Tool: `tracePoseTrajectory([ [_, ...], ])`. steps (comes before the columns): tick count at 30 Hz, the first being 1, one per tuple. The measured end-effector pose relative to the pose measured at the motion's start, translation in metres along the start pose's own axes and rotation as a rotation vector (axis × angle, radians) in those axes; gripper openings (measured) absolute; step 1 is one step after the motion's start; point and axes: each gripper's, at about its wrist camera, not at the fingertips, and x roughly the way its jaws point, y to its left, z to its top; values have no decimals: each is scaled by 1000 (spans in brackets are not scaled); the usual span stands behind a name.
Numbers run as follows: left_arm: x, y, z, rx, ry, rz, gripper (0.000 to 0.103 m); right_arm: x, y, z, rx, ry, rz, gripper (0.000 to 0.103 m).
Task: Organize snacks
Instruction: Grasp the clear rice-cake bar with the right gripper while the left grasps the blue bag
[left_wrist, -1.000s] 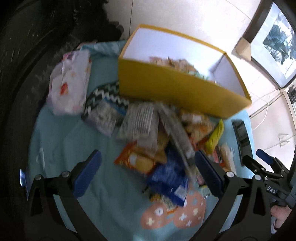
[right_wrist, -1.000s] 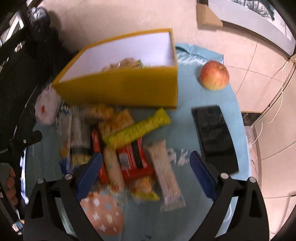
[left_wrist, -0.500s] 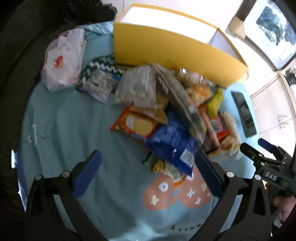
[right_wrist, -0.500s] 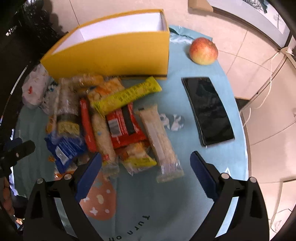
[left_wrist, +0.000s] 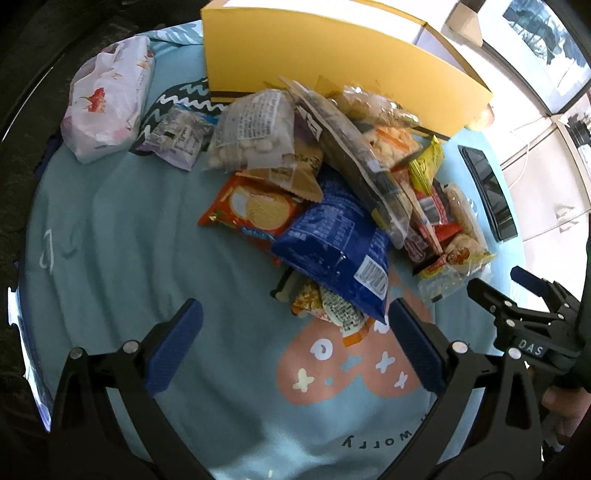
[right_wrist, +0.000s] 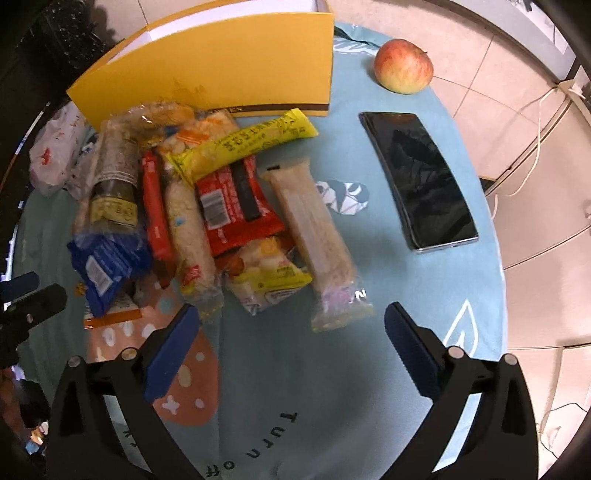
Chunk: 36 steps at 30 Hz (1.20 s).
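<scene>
Pale floor tiles lie beyond a round worktop (right_wrist: 424, 332) with a light blue cloth (left_wrist: 129, 258) over it. On the cloth, just ahead of both tools, sits a messy pile of snacks (left_wrist: 332, 206), and behind the pile stands a yellow box (right_wrist: 221, 66) with its top open.

No snack has been picked up, so the sorting looks like it is only starting. The left tool (left_wrist: 291, 347) hangs above the cloth with its two blue pads wide apart and nothing between them. The right tool (right_wrist: 291, 341) is the same, wide apart and holding nothing.

The next move is probably to reach forward, close on one packet and lift it toward the box. The packets overlap, so one on top or at the edge would be easiest.

Closest ahead of the left tool is a blue bag (left_wrist: 336, 251) lying on top of smaller packets. Just ahead of the right tool is a long pale bar (right_wrist: 314, 236) in clear wrap, lying mostly by itself. A yellow stick pack (right_wrist: 240, 146) rests across a red packet (right_wrist: 236, 206). The wrappers look thin and crinkly, so they may slip.

Off to the right of the right tool lie a black phone (right_wrist: 421, 177) and an apple (right_wrist: 402, 66).
</scene>
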Motion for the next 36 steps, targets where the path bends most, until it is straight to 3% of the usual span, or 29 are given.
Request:
tracePoseTrajectory([
  [12, 5, -3, -9, 23, -39, 4, 101, -10, -4, 5, -3, -75, 47, 101],
  [21, 9, 9, -10, 56, -42, 56, 101, -13, -19, 9, -24, -143, 52, 101],
  [30, 8, 28, 8, 5, -38, 66, 101, 3, -24, 41, -69, -142, 53, 101],
  [32, 11, 31, 8, -5, -24, 70, 101, 16, -22, 50, -83, -108, 47, 93],
  [35, 17, 35, 8, -21, -4, 71, 101, 42, -16, 54, -128, -10, 11, 67],
  [36, 19, 36, 8, -24, 0, 71, 101, 49, -15, 54, -148, 18, 0, 65],
])
